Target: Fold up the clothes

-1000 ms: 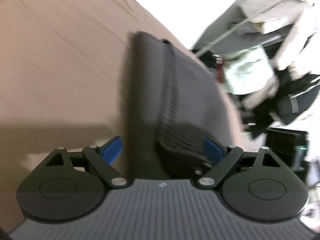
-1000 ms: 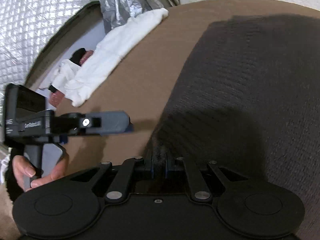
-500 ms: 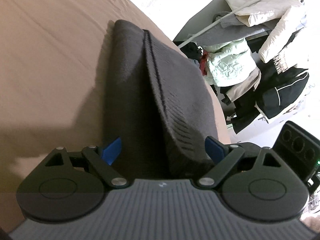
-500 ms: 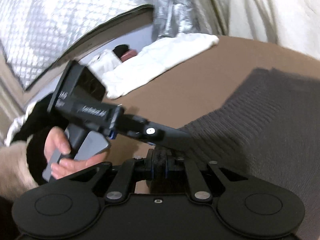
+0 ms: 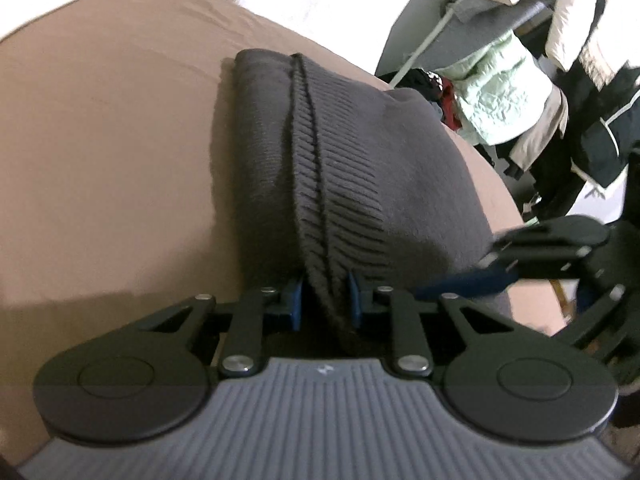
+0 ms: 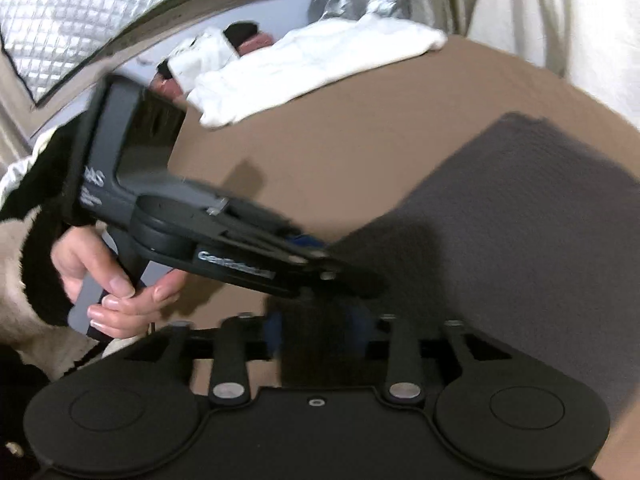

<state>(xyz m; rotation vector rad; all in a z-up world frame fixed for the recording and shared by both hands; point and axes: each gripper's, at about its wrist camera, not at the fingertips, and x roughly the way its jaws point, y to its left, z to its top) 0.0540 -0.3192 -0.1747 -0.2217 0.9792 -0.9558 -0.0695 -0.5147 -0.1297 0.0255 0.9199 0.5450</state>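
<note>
Left wrist view: the left gripper (image 5: 324, 300), wide apart a second ago, is closing on the ribbed hem of the grey sweater (image 5: 360, 168), its blue pads pressing the doubled edge. The sweater lies folded on the brown bed (image 5: 100, 160), near its right edge. The right gripper (image 6: 316, 330), pinched tight on that same corner a moment ago, is opening, dark fabric loose between its fingers. That reads as a handover: the corner passes to the left, freeing the right for the next fold.
</note>
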